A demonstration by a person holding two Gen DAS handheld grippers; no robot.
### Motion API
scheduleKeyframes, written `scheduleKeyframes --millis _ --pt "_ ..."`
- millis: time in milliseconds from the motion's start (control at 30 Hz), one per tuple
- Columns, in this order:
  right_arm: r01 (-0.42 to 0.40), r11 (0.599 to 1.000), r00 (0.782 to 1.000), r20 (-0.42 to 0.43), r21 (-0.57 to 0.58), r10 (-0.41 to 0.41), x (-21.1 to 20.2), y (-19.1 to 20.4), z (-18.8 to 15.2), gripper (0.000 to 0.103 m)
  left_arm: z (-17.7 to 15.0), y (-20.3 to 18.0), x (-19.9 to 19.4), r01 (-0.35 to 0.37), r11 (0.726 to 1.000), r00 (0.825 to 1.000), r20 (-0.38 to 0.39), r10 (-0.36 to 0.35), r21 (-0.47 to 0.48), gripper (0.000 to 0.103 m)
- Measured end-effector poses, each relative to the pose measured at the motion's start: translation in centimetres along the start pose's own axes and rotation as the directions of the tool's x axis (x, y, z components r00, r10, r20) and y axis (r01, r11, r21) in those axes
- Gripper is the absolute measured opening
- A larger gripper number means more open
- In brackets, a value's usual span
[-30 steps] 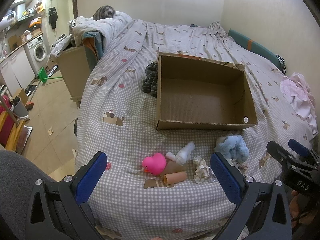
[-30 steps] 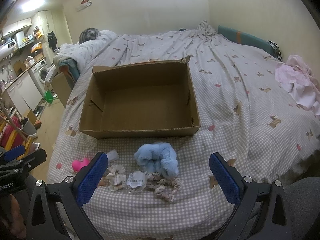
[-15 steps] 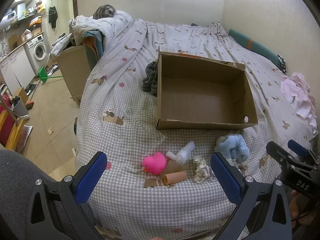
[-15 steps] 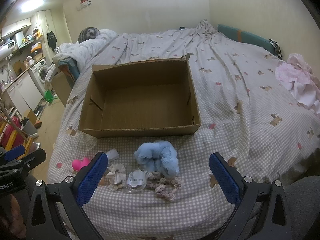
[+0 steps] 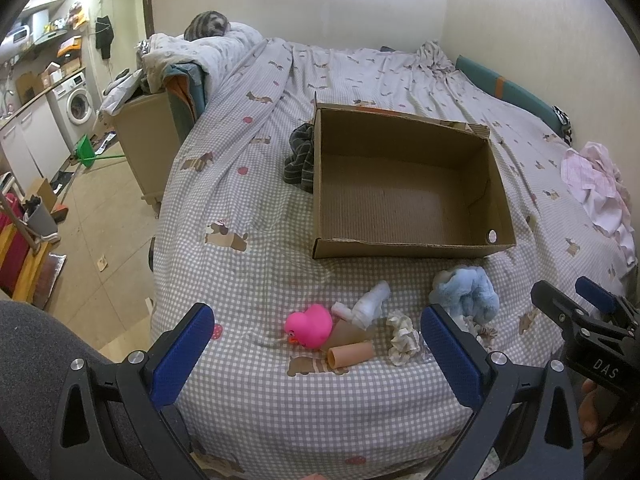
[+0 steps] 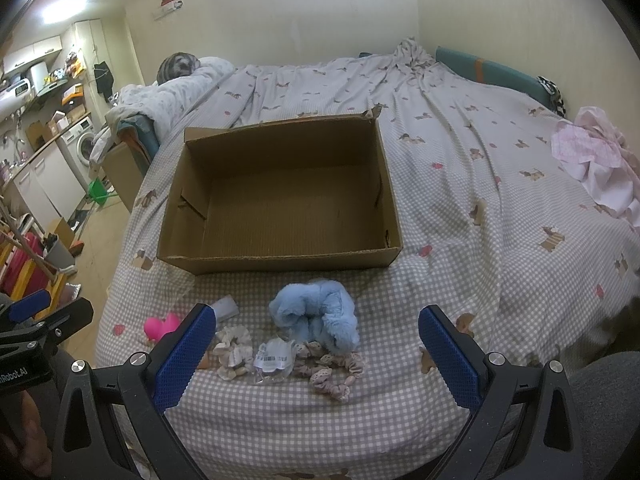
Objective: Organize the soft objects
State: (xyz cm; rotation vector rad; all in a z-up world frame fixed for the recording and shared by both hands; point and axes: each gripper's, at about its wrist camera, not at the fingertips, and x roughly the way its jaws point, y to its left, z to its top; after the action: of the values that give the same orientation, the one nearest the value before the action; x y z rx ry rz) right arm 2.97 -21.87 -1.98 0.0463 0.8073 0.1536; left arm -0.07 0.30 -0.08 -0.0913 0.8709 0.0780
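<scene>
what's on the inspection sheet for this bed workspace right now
surface: checked bedsheet, rumpled
job's things: open cardboard box, nothing seen inside; blue plush, scrunchies, pink duck and tan tubes on the sheet in front of the box
clutter: pink clothes at the bed's edge; dark striped cloth against the box
grippers: left gripper and right gripper both open, holding nothing
cables: nothing seen
surroundings: washing machine, green dustpan
</scene>
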Motion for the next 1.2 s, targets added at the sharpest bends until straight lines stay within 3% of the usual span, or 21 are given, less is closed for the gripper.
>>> scheduleKeyframes --millis 700,833,1200 --pt "-0.007 1.0 1.0 -0.006 0.006 0.007 0.0 0.0 0.0 0.103 0.1 -0.1 0.0 -0.001 1.0 1.0 0.0 0.001 0.001 0.103" --pt "-0.041 0.999 0.999 -0.031 0.024 0.041 0.1 -0.2 0.4 0.103 0.3 0.3 0.0 0.004 1.0 1.0 -0.004 -0.004 -0.014 0.103" --pt "-0.122 0.992 0.99 -0.065 0.013 0.122 0.3 -0.5 4.4 0.103 3.6 3.1 3.1 -0.082 0.993 0.989 -0.126 0.072 -0.081 0.103"
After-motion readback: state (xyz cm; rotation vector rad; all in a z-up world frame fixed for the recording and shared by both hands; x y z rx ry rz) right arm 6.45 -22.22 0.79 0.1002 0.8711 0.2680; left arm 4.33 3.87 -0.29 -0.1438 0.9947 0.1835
